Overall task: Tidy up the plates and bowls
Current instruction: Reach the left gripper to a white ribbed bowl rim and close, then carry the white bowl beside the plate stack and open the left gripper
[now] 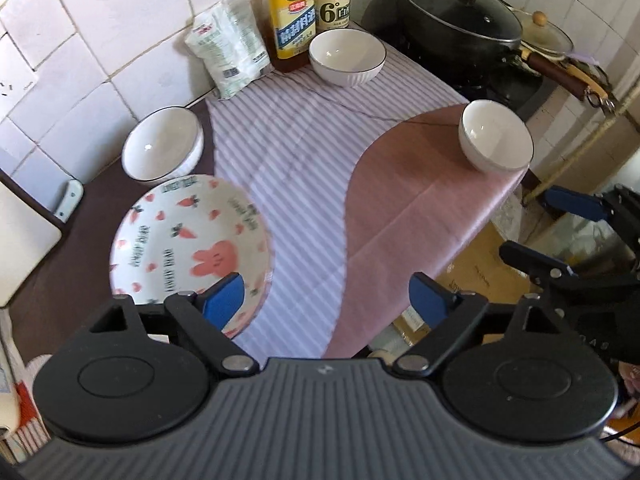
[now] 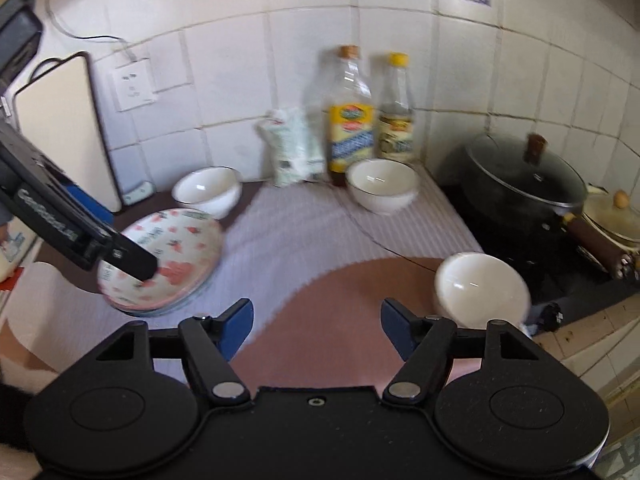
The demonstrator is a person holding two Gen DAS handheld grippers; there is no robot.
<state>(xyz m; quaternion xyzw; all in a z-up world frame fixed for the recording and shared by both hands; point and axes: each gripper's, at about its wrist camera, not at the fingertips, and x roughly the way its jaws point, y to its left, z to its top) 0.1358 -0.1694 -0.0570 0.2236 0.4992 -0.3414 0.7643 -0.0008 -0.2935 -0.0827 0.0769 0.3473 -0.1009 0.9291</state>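
Observation:
A rabbit-and-carrot patterned plate (image 1: 188, 240) lies at the counter's left, on top of other plates in the right wrist view (image 2: 160, 260). Three white bowls stand around: one at the back left (image 1: 162, 148) (image 2: 208, 190), one by the bottles (image 1: 346, 56) (image 2: 382, 184), one at the right edge (image 1: 494, 134) (image 2: 480, 288). My left gripper (image 1: 326, 300) is open and empty, its left finger over the plate's near rim. My right gripper (image 2: 316, 328) is open and empty above the pink cloth, left of the right bowl; it also shows in the left wrist view (image 1: 560, 236).
Two bottles (image 1: 308, 8) and a white packet (image 1: 230, 52) stand against the tiled wall. A lidded black wok (image 1: 460, 16) sits on the stove at right. A white cutting board (image 2: 64, 128) leans at left. A striped and pink cloth (image 1: 304, 168) covers the counter, with a drop beyond its right edge.

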